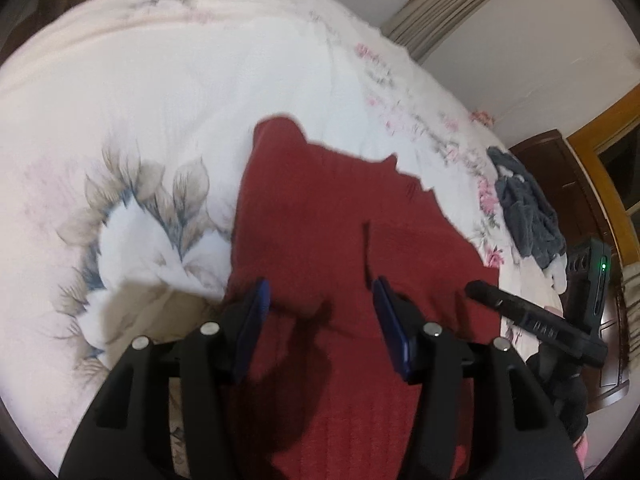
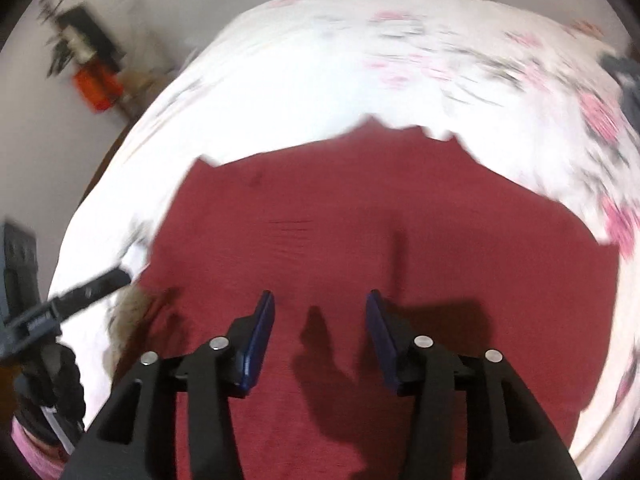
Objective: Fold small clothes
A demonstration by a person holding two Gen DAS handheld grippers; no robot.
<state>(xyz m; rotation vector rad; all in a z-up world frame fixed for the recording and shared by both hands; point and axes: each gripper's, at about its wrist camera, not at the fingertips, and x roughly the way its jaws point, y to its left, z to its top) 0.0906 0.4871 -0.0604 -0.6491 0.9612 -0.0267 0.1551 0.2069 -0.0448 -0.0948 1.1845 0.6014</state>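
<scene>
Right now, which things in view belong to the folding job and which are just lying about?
For the job: red garment spread on the bed; left gripper and right gripper, both open above it.

Lying about: grey clothes pile, floral bedspread, curtain.

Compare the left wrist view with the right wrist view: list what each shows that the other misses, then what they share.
Left wrist only: the leaf print on the bedding, a grey garment crumpled at the bed's far edge, a curtain, and the right gripper seen from the side.

Right wrist only: a shelf with a plant and an orange item, blurred, and the left gripper seen from the side.

Both: the red garment spread on the floral bedding, with each view's own gripper open above it, holding nothing.
</scene>
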